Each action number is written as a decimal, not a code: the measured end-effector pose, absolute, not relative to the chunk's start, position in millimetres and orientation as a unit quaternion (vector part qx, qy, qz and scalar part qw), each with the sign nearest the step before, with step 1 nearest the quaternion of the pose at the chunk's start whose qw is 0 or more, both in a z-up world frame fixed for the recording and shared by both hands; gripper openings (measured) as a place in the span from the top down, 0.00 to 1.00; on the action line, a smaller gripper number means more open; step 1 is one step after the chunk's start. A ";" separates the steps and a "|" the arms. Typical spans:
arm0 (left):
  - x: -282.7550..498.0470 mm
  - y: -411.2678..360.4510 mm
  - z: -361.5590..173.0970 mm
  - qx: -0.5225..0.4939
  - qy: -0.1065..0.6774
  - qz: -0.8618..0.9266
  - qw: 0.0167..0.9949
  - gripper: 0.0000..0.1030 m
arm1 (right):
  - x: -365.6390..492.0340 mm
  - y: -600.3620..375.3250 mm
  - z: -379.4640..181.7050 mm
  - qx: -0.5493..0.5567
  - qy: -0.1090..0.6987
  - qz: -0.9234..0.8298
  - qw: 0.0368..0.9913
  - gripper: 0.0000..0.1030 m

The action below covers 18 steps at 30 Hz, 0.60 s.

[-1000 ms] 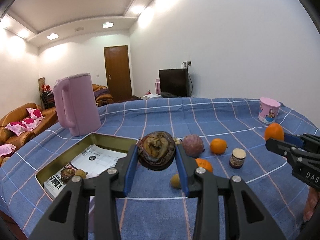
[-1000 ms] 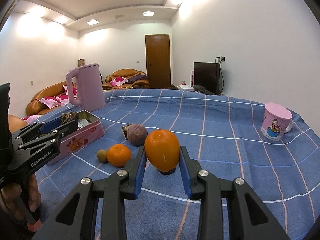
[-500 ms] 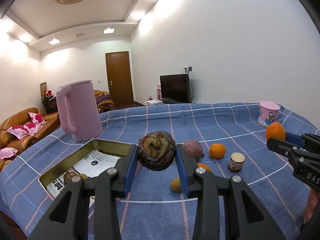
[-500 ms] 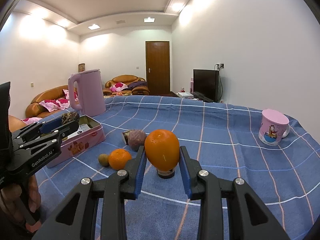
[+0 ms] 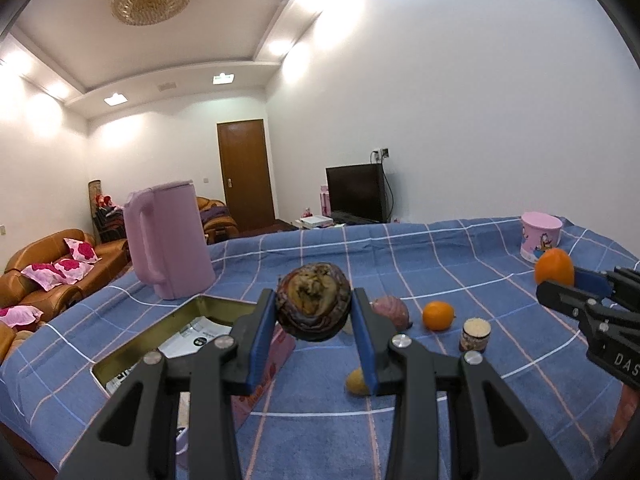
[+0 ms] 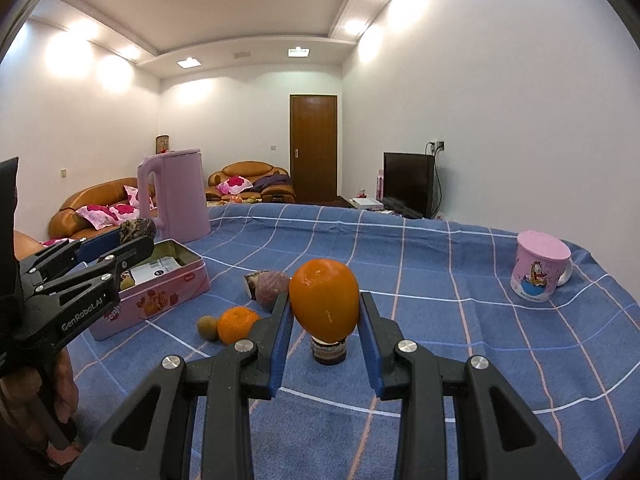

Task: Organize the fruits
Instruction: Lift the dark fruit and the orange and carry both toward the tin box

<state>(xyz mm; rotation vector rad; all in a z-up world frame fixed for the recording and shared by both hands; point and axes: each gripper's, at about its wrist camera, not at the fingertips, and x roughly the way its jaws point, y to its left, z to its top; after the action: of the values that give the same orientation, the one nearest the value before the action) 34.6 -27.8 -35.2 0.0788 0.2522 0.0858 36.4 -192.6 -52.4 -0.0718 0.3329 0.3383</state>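
Left gripper [image 5: 314, 314]: your fingers are clamped on a dark, wrinkled fruit [image 5: 313, 307], held above the near right corner of the tin [image 5: 140, 354].
Right gripper [image 6: 325, 320]: your fingers are clamped on an orange [image 6: 324, 306], held above a small jar [image 6: 329, 350].
Tin: pink, open, on the left of the blue checked cloth [image 6: 440, 280], printed paper inside.
On the cloth: a purple fruit [image 6: 272, 290], a tangerine [image 6: 237, 324] and a small brown fruit [image 6: 207, 327] lie right of the tin.
Far left: pink jug [image 5: 168, 240].
Far right: pink mug [image 6: 538, 272].

pink kettle [image 5: 168, 240], cartoon mug [image 6: 538, 268], small jar [image 5: 475, 334]
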 end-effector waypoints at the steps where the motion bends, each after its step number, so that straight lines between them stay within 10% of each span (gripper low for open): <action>1: 34.6 -27.6 -34.8 0.040 0.124 0.044 0.990 0.62 | 36.5 -192.2 -52.5 -0.037 0.165 0.167 0.971 0.67; 18: 37.7 -7.2 -27.6 0.027 0.138 0.044 0.989 0.62 | 49.5 -174.8 -44.6 -0.055 0.182 0.184 0.964 0.67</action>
<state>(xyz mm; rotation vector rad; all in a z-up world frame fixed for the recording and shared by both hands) 37.7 -7.2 -27.6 0.0538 0.2769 0.0891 49.5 -174.8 -44.6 -0.1112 0.3682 0.3726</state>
